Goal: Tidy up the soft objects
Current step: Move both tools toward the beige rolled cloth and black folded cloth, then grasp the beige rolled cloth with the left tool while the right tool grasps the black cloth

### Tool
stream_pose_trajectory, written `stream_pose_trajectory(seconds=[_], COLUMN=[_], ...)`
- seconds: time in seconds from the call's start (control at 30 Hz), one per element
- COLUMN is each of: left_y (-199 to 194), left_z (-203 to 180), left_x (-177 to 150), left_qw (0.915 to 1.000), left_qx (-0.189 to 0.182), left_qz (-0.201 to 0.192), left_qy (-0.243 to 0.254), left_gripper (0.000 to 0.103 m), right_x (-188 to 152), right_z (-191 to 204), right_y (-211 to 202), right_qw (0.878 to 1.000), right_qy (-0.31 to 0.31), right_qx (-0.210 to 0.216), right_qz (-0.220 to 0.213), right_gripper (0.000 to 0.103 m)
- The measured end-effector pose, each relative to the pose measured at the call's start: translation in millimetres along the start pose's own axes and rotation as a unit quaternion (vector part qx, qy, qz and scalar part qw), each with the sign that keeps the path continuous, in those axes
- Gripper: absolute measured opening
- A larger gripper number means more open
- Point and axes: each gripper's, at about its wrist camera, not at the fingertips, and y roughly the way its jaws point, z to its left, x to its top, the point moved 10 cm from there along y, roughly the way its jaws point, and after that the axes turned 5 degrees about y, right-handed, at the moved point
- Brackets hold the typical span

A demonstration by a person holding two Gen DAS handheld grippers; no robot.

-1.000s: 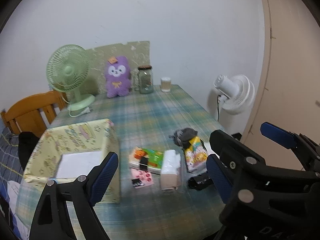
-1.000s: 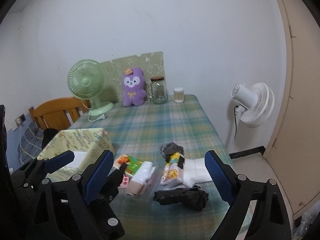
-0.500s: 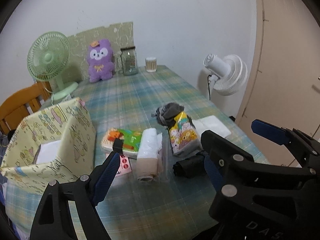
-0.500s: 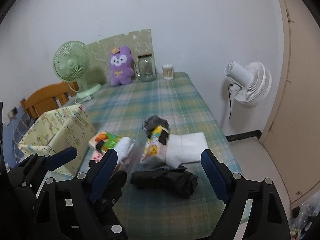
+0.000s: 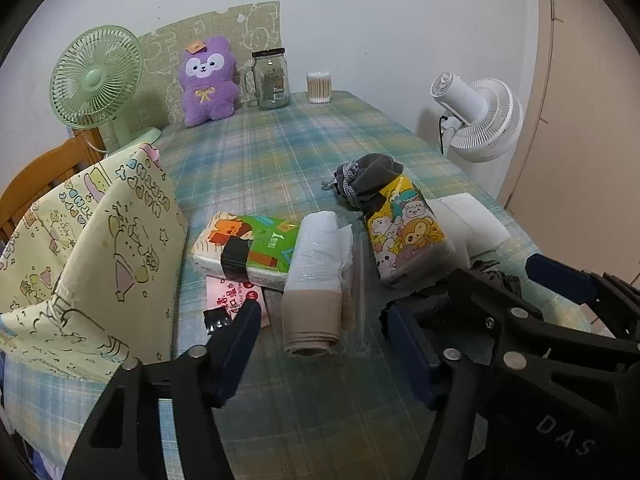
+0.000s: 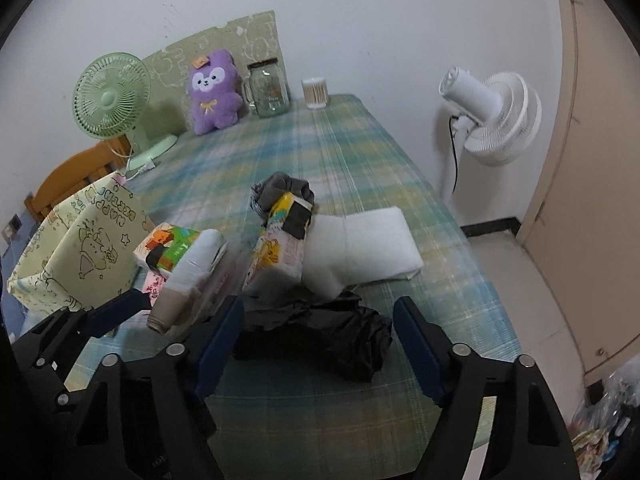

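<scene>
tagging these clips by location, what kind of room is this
Most likely a room in a home: a table with a plaid tablecloth, a purple plush toy against the wall, a green desk fan and a wooden chair.

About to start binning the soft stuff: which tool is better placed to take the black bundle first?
Right. The right tool is open and the black bundle lies straight ahead between its fingers. The left tool, also open, faces the beige roll; it likely suits that one better.
</scene>
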Motion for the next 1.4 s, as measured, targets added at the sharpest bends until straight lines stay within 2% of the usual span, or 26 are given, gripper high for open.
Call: stream_pose_trajectory(seconds=[0.1,0.37,0.53,0.67,0.77,0.83,0.87,1.07,1.2,1.4], left_y=[2,8,9,6,5,4,4,1,-4,-15], left_z=[0,-1,-1,-3,-5,-8,-8,-9,-12,-12], left_x=[-1,-2,0,1,1,1,1,1,1,6], left_qw=[1.0,0.9998,0.9999,0.9999,0.9999,0.9998,0.9998,0.9997,0.9996,0.9995], left_qx=[0.002,-0.005,0.0,-0.001,0.003,0.008,0.008,0.009,0.006,0.004], left_qz=[0.003,0.018,0.015,0.01,0.002,-0.004,-0.003,-0.006,-0.011,-0.02], left_qy=[0.002,0.001,0.003,0.005,0.012,0.019,0.02,0.022,0.027,0.023], left_gripper=[0.054,0.042,0.041,0.041,0.037,0.034,0.03,0.023,0.022,0.022], right_x=[-1,-4,-5,-3,-5,-5,-6,-7,-7,-1], right_z=[-3,2,3,5,6,9,13,14,14,19], right_y=[4,14,17,15,14,14,14,13,10,0], right_qw=[1.0,1.0,0.999,0.999,0.999,0.999,0.999,0.999,0.998,0.998], right_qy=[0.003,0.016,0.032,0.03,0.031,0.029,0.028,0.038,0.045,0.047], right_qx=[-0.004,-0.012,-0.001,0.007,0.013,0.016,0.024,0.03,0.033,0.031], right_qz=[0.005,0.02,0.02,0.016,0.016,0.015,0.017,0.02,0.019,0.013], right_gripper=[0.077,0.07,0.065,0.057,0.052,0.045,0.033,0.032,0.027,0.025])
